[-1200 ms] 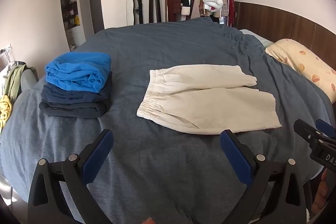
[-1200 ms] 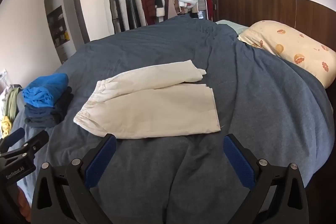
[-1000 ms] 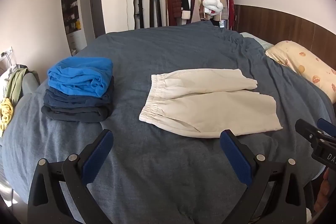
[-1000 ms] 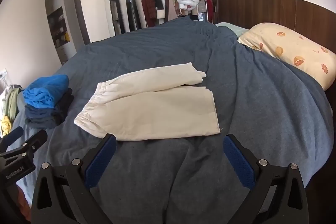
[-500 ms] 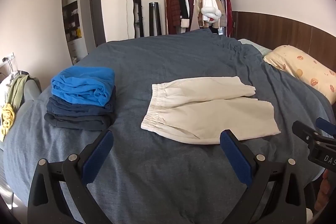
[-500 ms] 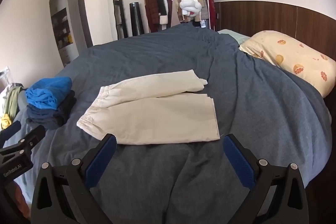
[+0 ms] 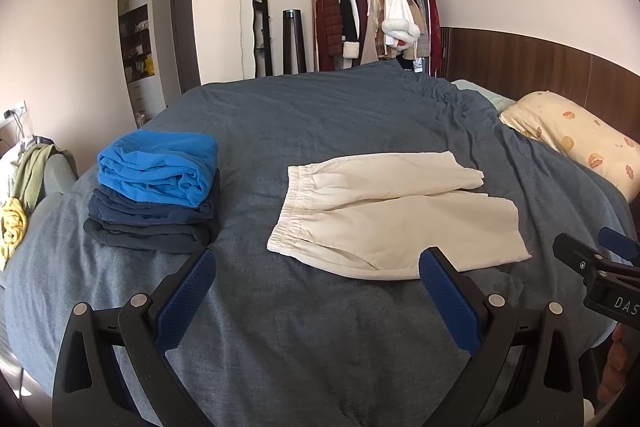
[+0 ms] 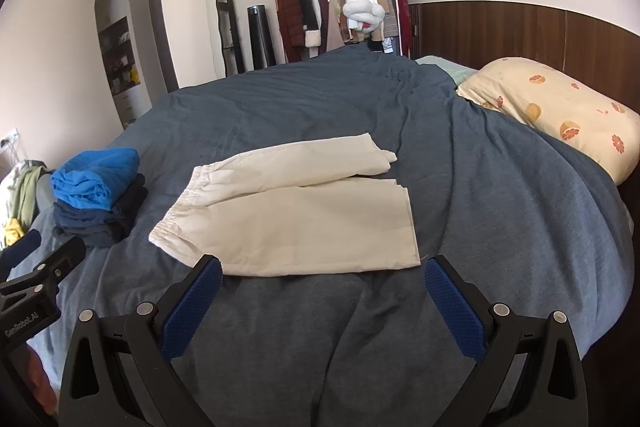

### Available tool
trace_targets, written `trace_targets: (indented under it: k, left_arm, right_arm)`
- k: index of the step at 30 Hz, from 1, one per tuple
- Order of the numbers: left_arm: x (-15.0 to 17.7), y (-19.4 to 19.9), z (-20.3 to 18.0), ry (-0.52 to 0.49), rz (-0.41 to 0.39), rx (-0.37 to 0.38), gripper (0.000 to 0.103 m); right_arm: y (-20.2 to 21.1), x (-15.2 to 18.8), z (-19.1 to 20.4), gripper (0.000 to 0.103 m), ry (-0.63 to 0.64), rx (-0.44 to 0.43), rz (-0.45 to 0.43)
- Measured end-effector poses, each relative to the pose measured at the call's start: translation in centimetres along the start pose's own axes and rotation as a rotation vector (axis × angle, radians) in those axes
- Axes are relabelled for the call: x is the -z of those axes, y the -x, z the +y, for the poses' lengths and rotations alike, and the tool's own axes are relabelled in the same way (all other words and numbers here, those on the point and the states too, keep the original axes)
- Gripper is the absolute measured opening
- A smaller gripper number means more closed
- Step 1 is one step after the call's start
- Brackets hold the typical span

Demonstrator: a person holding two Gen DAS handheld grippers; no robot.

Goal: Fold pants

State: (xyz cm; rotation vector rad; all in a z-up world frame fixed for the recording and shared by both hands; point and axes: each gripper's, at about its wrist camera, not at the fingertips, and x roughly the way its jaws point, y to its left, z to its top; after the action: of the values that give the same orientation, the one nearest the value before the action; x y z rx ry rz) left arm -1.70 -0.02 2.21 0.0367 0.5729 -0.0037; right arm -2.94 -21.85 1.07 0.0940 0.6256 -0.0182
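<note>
Cream pants [image 7: 394, 215] lie flat on bed [image 7: 320, 327], ahead of both tongs. Left gripper [image 7: 316, 291] and right gripper [image 8: 320, 291] level, spread wide, empty.

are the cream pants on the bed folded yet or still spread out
Spread out, not folded: the cream elastic-waist pants lie flat on the dark blue bedspread, both legs side by side, waistband showing. Both grippers are open and off them.

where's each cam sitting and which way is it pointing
Left wrist: on the left tool, jaws open, facing across the bed at the cream pants and stack of folded clothes; the right tool's tip shows at right.
Right wrist: on the right tool, jaws open, facing the pants' leg ends and the pillow; the left tool's tip shows at left.
Shared: pants, stack, clothes rack.
</note>
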Motion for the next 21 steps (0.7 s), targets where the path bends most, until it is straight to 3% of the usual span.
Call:
trace_targets:
  k: [21]
  left_arm:
    - [-0.44, 0.24, -0.10, 0.003, -0.014, 0.002, 0.103]
  right_arm:
    - [0.16, -0.14, -0.01, 0.102, 0.000, -0.004, 0.000]
